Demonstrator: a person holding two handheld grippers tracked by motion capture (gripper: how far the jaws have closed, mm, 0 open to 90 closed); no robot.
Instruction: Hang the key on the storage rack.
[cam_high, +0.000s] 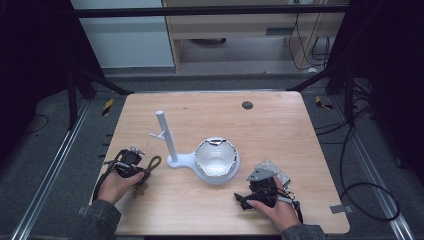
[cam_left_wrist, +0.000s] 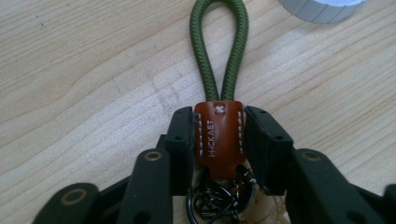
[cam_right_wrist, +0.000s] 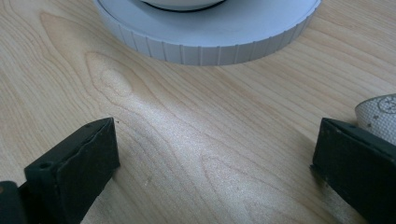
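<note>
A keychain lies on the wooden table: an olive-green rope loop (cam_left_wrist: 219, 42), a brown stitched leather tab (cam_left_wrist: 218, 135) and dark metal rings (cam_left_wrist: 217, 198). My left gripper (cam_left_wrist: 218, 126) is shut on the leather tab, one pad on each side, with the loop pointing away from it. In the high view this gripper (cam_high: 140, 171) sits at the table's front left, and the green loop (cam_high: 155, 162) reaches toward a white stand. My right gripper (cam_right_wrist: 212, 149) stands open low over bare wood, nothing between its jaws. It (cam_high: 245, 192) is at the front right, near the stand's round base.
The white stand has an upright post (cam_high: 166, 136) with a side peg and a round ribbed base (cam_right_wrist: 210, 42) holding a shiny bowl (cam_high: 216, 159); its rim (cam_left_wrist: 322, 9) lies just beyond the loop. A pale dotted thing (cam_right_wrist: 380, 112) lies beside the right jaw. A dark disc (cam_high: 247, 105) sits far back.
</note>
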